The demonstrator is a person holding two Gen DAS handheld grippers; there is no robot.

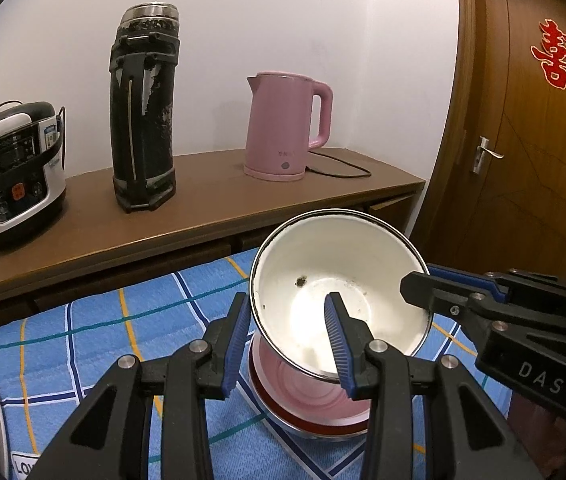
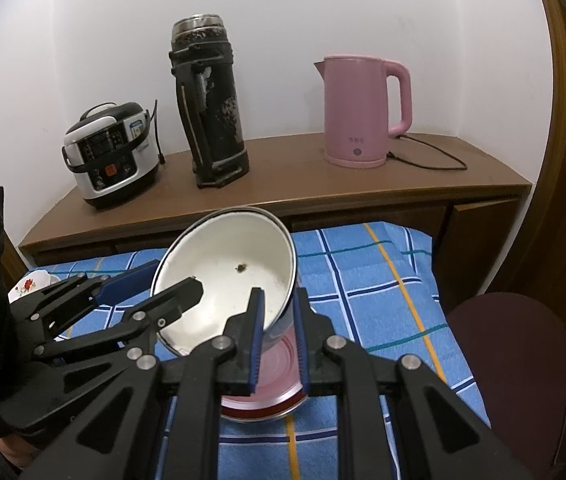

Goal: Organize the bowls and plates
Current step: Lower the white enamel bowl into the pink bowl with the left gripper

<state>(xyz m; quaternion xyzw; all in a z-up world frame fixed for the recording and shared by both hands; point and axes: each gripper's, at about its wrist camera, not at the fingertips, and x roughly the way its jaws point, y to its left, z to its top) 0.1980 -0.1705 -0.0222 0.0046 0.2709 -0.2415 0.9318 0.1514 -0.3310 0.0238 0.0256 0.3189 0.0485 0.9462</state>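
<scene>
A white enamel bowl (image 1: 343,268) (image 2: 227,264) with a dark speck inside hangs tilted, its lower edge dipping into a pink bowl with a red rim (image 1: 303,400) (image 2: 279,392) on the blue checked cloth (image 1: 103,328). My right gripper (image 2: 278,294) is shut on the white bowl's right wall, one pad inside and one outside; in the left wrist view the right gripper (image 1: 423,280) reaches in from the right. My left gripper (image 1: 287,300) (image 2: 175,276) straddles the bowl's left wall. Its outer pad sits at the wall, its inner pad apart from it.
On the brown sideboard (image 1: 211,208) behind stand a rice cooker (image 1: 15,172), a tall black flask (image 1: 143,112) and a pink kettle (image 1: 283,128) with its cord. A wooden door (image 1: 523,140) is at right. A flowered dish (image 2: 29,284) lies far left, a dark red seat (image 2: 523,360) at right.
</scene>
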